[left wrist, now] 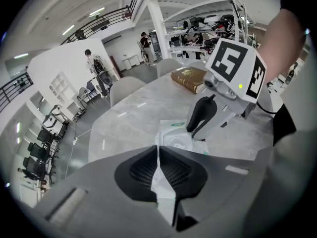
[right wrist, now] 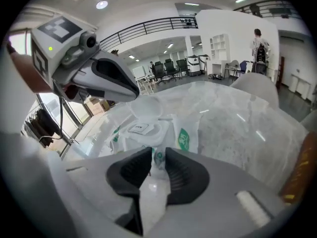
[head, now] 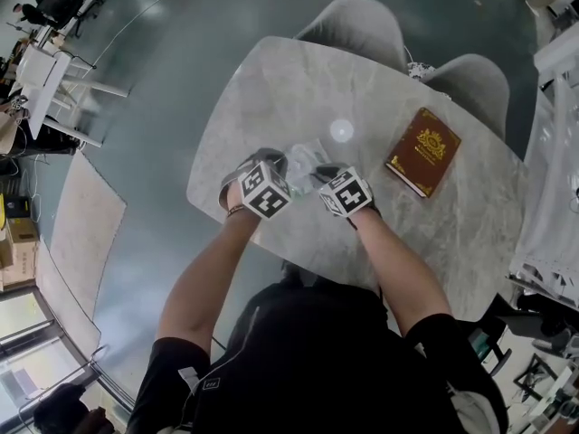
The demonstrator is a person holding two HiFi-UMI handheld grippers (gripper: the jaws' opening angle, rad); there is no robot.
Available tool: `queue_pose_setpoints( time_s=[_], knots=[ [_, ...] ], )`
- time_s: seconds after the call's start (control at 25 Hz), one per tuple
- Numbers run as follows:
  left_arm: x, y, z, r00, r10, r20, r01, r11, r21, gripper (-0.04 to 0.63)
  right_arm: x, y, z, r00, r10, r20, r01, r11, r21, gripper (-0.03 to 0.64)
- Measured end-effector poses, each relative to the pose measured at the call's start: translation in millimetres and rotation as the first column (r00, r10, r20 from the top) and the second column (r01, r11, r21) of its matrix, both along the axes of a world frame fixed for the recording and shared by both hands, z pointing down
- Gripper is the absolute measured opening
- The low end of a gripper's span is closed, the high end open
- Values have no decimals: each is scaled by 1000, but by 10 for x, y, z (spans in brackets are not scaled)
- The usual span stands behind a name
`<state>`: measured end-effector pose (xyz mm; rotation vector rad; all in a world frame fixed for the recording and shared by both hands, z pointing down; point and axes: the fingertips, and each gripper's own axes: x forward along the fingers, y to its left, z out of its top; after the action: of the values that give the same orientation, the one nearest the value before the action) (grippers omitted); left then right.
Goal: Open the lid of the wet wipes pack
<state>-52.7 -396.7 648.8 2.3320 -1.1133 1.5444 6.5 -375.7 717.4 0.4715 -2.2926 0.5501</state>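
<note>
The wet wipes pack [head: 304, 157] lies on the marble table [head: 289, 80] between my two grippers. It is white film with green print [right wrist: 184, 140] and a white plastic lid frame [right wrist: 143, 129]. My left gripper [left wrist: 158, 152] is shut on the thin white lid [left wrist: 159, 178]. In the right gripper view the translucent lid [right wrist: 143, 107] stands raised under the left gripper's tip [right wrist: 132, 89]. My right gripper [right wrist: 157, 155] is shut on the pack's near film edge. In the left gripper view the right gripper [left wrist: 202, 119] stands at the pack's [left wrist: 174, 139] far side.
A brown book with gold print [head: 422, 150] lies on the table to the right of the grippers. Two grey chairs [head: 362, 21] [head: 470, 80] stand at the far edge. The table's near edge runs just below my hands. People stand far off in the hall [left wrist: 94, 66].
</note>
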Motion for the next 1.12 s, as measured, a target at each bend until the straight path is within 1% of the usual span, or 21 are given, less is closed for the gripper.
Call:
queue_pose_setpoints(
  time_s=[0.08,0.24,0.32,0.44,0.6,0.68,0.8,0.96,1.12],
  knots=[
    [-71,-6,-27,1000,-4,-2,4,1000,-12,20,26,43,-125,998,40,49,-39,999,-30,92],
    [-236,-57,-45,1000,-22,-13,22,1000,-18,20,184,206,-430,982,136,135,-134,991,-20,92],
    [-300,-117,-60,997,-61,-57,60,998,-22,20,373,344,-565,970,190,153,-191,982,-12,92],
    [-356,-203,-182,979,-124,-164,126,992,2,20,691,589,-699,946,281,164,-282,959,-14,92],
    [-400,-90,-541,939,-119,-321,160,982,103,20,990,945,-912,897,399,188,-403,915,-20,92],
    [-459,80,-680,915,-119,-386,182,974,132,20,1068,1103,-1065,876,439,197,-447,894,-4,92],
    [-525,364,-782,878,-115,-464,200,970,137,20,1122,1310,-1321,850,481,214,-498,867,32,92],
    [-509,651,-876,832,-84,-548,192,971,143,20,1167,1508,-1617,811,529,250,-560,826,70,92],
    [-420,898,-934,788,-69,-612,196,970,143,20,1220,1714,-1725,801,539,260,-577,812,95,91]
  ],
)
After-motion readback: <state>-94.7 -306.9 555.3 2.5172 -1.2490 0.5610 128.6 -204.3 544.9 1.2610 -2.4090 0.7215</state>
